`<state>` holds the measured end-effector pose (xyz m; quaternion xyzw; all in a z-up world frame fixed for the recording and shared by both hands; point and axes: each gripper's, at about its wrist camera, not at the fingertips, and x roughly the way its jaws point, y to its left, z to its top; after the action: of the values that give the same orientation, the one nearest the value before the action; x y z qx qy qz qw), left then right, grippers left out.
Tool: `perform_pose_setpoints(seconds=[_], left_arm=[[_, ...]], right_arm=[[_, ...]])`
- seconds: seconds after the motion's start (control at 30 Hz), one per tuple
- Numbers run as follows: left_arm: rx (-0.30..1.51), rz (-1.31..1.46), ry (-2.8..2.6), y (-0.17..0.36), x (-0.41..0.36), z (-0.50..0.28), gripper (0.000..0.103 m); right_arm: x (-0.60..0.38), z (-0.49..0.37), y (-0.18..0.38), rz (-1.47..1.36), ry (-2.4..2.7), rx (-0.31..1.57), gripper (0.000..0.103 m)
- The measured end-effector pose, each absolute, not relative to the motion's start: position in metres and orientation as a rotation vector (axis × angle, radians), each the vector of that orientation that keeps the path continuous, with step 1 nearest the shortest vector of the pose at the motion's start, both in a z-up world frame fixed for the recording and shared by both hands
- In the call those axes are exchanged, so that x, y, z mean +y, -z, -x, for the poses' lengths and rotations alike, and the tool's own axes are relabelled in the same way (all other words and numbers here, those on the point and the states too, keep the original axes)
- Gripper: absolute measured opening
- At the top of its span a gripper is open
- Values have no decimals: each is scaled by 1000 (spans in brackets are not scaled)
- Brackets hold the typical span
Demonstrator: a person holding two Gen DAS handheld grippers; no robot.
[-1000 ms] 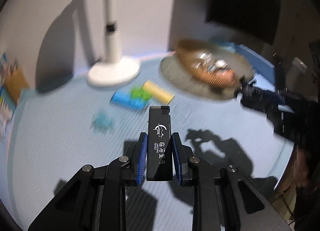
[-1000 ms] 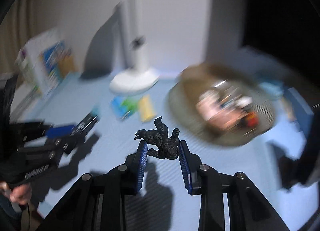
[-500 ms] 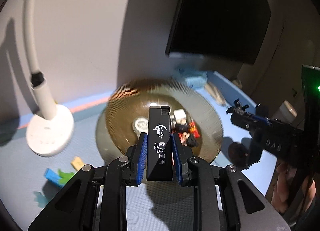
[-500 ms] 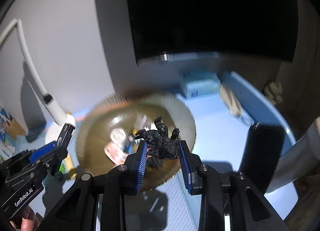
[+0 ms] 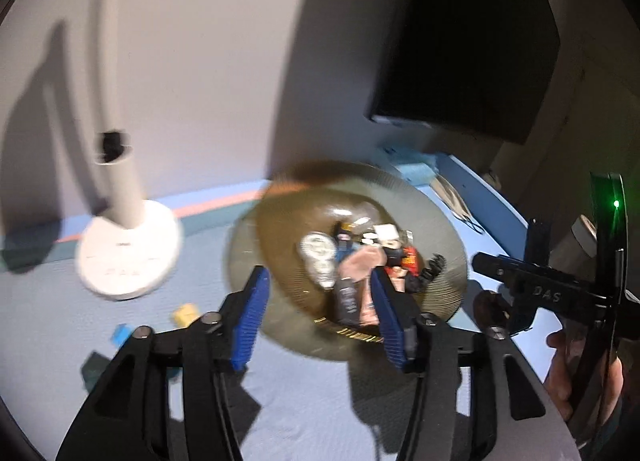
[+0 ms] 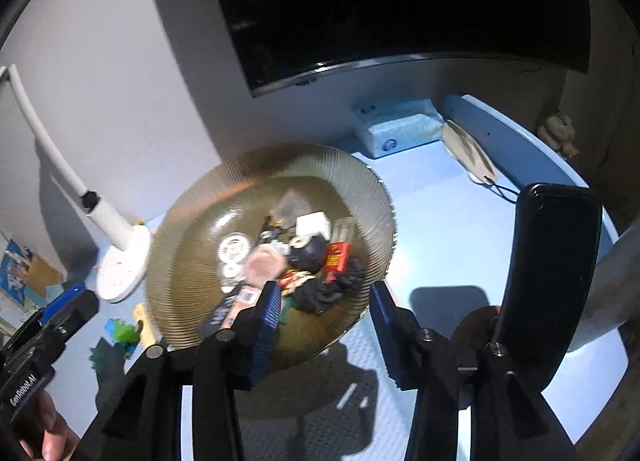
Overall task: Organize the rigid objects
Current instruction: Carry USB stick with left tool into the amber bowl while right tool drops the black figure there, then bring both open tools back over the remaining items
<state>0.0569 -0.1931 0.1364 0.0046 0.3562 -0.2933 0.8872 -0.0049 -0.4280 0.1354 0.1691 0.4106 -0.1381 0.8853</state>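
Observation:
A ribbed amber glass bowl (image 5: 448, 253) (image 6: 192, 229) on the blue table holds several small items. My left gripper (image 5: 318, 313) is open and empty above the bowl's near rim. A black lighter (image 5: 347, 299) (image 6: 218, 315) lies in the bowl below it. My right gripper (image 6: 324, 321) is open and empty over the bowl's near edge. A black toy figure (image 6: 332, 287) (image 5: 426, 273) lies in the bowl just ahead of it. The left gripper also shows in the right wrist view (image 6: 52, 325).
A white lamp base (image 5: 128, 253) (image 6: 120, 265) stands left of the bowl. Yellow, green and blue blocks (image 6: 132, 325) (image 5: 184, 313) lie on the table near it. A blue tissue pack (image 6: 400, 125) and a dark monitor (image 6: 400, 1) are at the back. A black phone (image 6: 548, 273) stands at right.
Both grippers have opened. The lighter has dropped from the left gripper and the black figure from the right gripper into the bowl.

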Motion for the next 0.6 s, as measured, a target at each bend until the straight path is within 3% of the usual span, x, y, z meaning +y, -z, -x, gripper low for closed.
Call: perform_pose_setpoints(seconds=[0.03,0.27,0.33,0.4,0.6], left_arm=[[728,0,591,-140,-180,-52,61],[665,42,471,-160,-86,-20,62],[660,55,411,-157,-56,-10,67],[675,60,365,-147,-33,-5,72],[828,96,196,-68,21,-5,73]], right_arm=[[-422,6,-137,-354,274,853,48],[-346,8,-149,-284,126,844,60],[-315,7,-147,-256,68,852,61],[-283,3,-136,-210,18,879,62],[-207,-8,-78,-71,-109,957,63]])
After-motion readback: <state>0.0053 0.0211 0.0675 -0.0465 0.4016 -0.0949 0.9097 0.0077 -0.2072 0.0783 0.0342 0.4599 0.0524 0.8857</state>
